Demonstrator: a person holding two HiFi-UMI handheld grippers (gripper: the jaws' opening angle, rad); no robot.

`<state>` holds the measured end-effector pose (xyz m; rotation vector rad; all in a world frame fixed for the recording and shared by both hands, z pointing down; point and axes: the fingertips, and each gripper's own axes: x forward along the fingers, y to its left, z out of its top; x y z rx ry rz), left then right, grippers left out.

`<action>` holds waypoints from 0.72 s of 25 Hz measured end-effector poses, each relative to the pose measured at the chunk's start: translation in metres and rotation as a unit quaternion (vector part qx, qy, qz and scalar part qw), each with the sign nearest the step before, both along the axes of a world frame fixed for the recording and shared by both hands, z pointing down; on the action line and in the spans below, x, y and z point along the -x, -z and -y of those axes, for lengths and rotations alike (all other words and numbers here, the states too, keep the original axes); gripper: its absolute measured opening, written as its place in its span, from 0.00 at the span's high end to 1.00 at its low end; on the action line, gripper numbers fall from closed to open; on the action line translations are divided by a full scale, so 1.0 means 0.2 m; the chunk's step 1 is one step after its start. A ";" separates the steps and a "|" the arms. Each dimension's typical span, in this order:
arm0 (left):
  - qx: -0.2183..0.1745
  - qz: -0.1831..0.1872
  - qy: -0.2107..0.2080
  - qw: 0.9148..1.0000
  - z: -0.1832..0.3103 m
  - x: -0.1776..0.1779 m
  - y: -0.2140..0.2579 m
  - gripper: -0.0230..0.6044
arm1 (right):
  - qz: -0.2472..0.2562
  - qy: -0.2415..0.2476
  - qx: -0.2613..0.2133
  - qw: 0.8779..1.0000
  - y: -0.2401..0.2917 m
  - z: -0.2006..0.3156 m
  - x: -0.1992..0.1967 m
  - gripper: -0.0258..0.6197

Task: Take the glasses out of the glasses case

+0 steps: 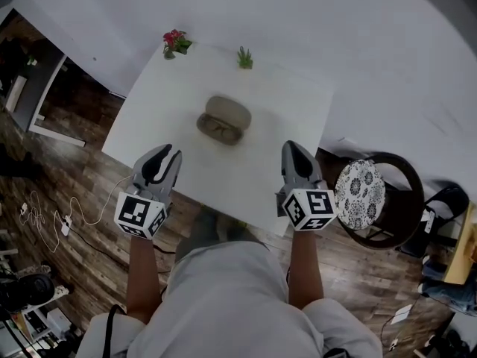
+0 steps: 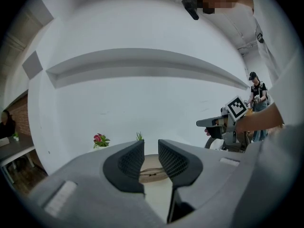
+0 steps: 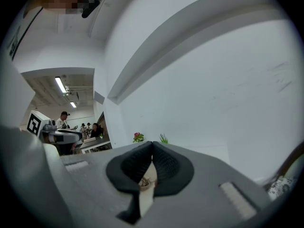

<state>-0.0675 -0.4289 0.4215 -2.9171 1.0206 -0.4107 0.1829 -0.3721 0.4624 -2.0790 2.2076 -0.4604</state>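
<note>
The left gripper (image 2: 151,145) is being held with its jaws spread by a narrow gap and nothing between them, while the right gripper (image 3: 152,145) is being held with its jaw tips pressed together, also on nothing. In the head view both are being carried over the near edge of the table (image 1: 298,103), well apart from each other and short of the case (image 1: 223,119), which is lying open near the middle of the table. Beyond it a flower (image 1: 175,42) and a plant (image 1: 244,58) are standing at the far edge, and a chair (image 1: 360,194) is standing just beside the table on the right. Several slips are being judged likely from here. The case looks light and is not being pinned, so it may be dragged or tipped if the glasses (image 1: 219,130) are pulled by one gripper alone. The right jaws are not being opened yet, so the glasses may be shoved rather than gripped. A thin frame may be bent, or may slip, if it is pinched at a lens or at one arm. The case is being seen as an oval, grey-brown shell, with its lid lying toward the far side. The glasses are showing only as a thin dark frame in the near half, and finer detail is too small to be made out.
</note>
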 end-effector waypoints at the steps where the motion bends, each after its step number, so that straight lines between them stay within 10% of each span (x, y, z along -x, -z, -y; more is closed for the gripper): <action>1: 0.000 -0.001 -0.005 1.000 0.01 -0.01 0.00 0.82 | 0.001 -0.005 0.000 1.000 0.00 0.00 -0.01 0.96; 18: 0.030 0.071 -0.158 0.984 0.29 -0.22 -0.19 0.82 | -0.004 -0.071 0.019 0.997 -0.07 0.12 -0.06 0.96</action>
